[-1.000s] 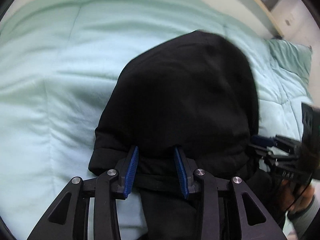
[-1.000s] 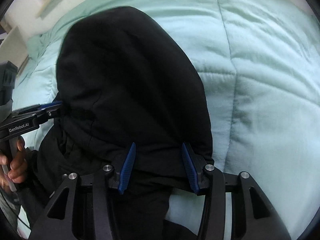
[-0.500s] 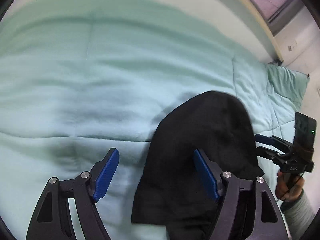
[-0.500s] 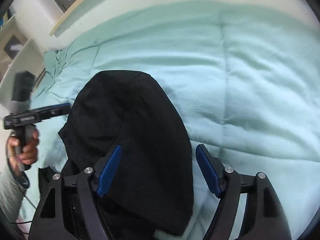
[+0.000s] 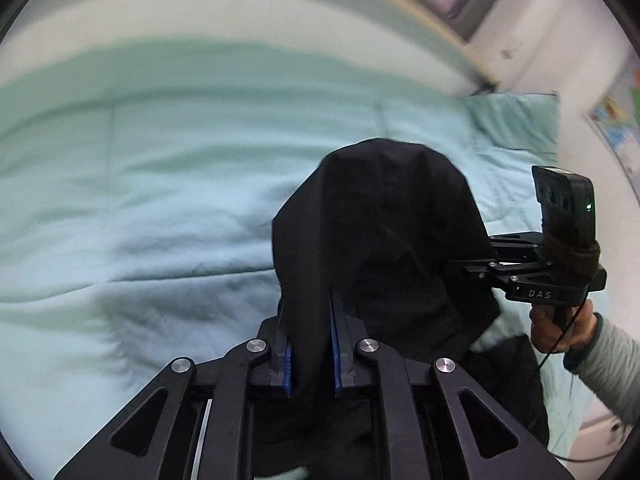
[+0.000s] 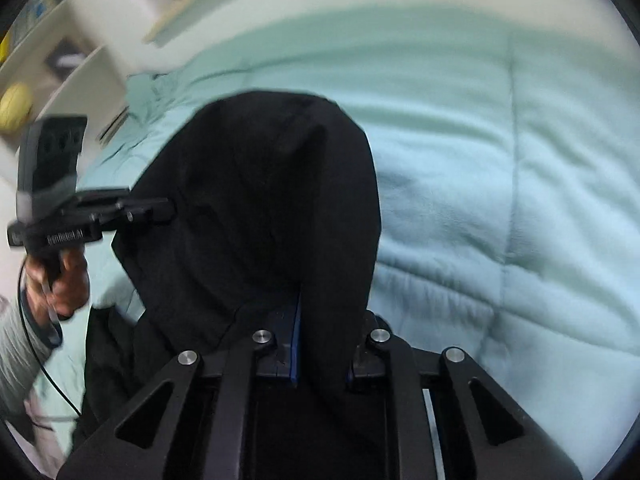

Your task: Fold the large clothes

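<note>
Seemingly mid-lift, the left wrist view shows the left gripper (image 5: 311,336), jaws just closed to a narrow slit, pinching an edge of the black garment (image 5: 384,240), which drapes over the mint quilt (image 5: 160,208); raising it level with the other side should keep the fold square. From the right wrist view the right gripper (image 6: 322,340), likewise just closed, pinches the opposite edge, though one pad sits under cloth, motion blurs the room, and the garment's lower part is cut off.
</note>
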Action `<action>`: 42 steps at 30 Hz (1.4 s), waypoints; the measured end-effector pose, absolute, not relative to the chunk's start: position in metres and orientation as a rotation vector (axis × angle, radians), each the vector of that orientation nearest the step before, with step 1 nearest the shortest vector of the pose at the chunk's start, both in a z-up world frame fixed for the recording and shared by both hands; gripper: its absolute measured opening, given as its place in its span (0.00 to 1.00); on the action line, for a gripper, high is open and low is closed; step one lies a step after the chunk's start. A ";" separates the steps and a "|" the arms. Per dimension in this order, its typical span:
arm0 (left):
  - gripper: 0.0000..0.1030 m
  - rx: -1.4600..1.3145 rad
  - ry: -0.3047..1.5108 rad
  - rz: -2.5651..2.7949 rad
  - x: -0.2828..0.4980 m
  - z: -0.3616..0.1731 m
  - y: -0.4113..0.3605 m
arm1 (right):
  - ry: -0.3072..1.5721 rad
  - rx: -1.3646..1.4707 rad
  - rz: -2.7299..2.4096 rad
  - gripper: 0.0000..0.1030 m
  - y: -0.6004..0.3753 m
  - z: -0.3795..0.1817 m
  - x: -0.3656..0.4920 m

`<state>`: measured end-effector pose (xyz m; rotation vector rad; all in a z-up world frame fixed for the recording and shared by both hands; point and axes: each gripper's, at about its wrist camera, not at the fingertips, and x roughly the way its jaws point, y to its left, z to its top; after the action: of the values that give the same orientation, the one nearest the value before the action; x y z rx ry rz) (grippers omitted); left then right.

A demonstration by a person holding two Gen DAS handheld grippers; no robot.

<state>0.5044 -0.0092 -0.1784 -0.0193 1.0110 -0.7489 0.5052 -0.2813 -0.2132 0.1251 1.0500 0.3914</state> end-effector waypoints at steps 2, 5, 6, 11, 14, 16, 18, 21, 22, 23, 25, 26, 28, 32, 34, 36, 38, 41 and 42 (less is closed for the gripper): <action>0.13 0.006 0.963 -0.756 0.474 -0.155 -0.002 | 0.992 0.095 0.375 0.18 -0.273 -0.187 0.470; 0.12 0.038 0.897 -0.771 0.420 -0.122 0.009 | 0.916 0.055 0.354 0.18 -0.262 -0.152 0.416; 0.12 0.044 0.876 -0.773 0.403 -0.112 0.012 | 0.898 0.038 0.346 0.18 -0.257 -0.144 0.399; 0.12 0.055 0.801 -0.764 0.303 -0.075 0.017 | 0.813 -0.074 0.264 0.18 -0.234 -0.111 0.291; 0.12 0.073 0.811 -0.741 0.244 -0.076 0.027 | 0.800 -0.109 0.232 0.18 -0.218 -0.107 0.234; 0.14 0.077 0.864 -0.732 0.203 -0.091 0.036 | 0.809 -0.155 0.202 0.18 -0.205 -0.116 0.193; 0.16 0.064 0.948 -0.717 0.177 -0.116 0.043 | 0.859 -0.181 0.185 0.19 -0.195 -0.134 0.161; 0.16 0.078 1.123 -0.655 0.141 -0.178 0.053 | 0.980 -0.182 0.168 0.25 -0.188 -0.172 0.131; 0.16 0.084 1.142 -0.637 0.134 -0.187 0.055 | 1.014 -0.169 0.171 0.29 -0.188 -0.181 0.123; 0.16 0.081 1.171 -0.615 0.125 -0.196 0.060 | 1.038 -0.158 0.172 0.30 -0.189 -0.186 0.118; 0.14 0.036 1.202 -0.597 0.117 -0.198 0.071 | 1.088 -0.102 0.164 0.30 -0.197 -0.191 0.104; 0.14 0.008 1.187 -0.595 0.114 -0.190 0.078 | 1.104 -0.063 0.157 0.30 -0.204 -0.188 0.098; 0.14 -0.012 1.133 -0.587 0.111 -0.163 0.088 | 1.095 -0.018 0.132 0.42 -0.217 -0.175 0.091; 0.14 -0.034 0.992 -0.609 0.120 -0.100 0.090 | 1.027 0.099 0.144 0.50 -0.231 -0.124 0.101; 0.14 -0.026 0.951 -0.641 0.128 -0.078 0.078 | 0.969 0.119 0.162 0.50 -0.222 -0.097 0.116; 0.14 -0.058 0.943 -0.673 0.142 -0.071 0.061 | 0.936 0.168 0.207 0.50 -0.209 -0.085 0.132; 0.15 -0.119 1.010 -0.717 0.156 -0.089 0.050 | 0.988 0.219 0.203 0.50 -0.194 -0.095 0.157; 0.15 -0.212 1.189 -0.734 0.171 -0.147 0.041 | 1.108 0.268 0.201 0.50 -0.182 -0.143 0.180; 0.15 -0.215 1.237 -0.721 0.171 -0.165 0.040 | 1.142 0.279 0.211 0.50 -0.180 -0.162 0.185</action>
<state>0.1708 0.0397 -0.1651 -0.2146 1.2367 -0.7211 0.1846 -0.1797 -0.1615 0.2787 1.1424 0.2113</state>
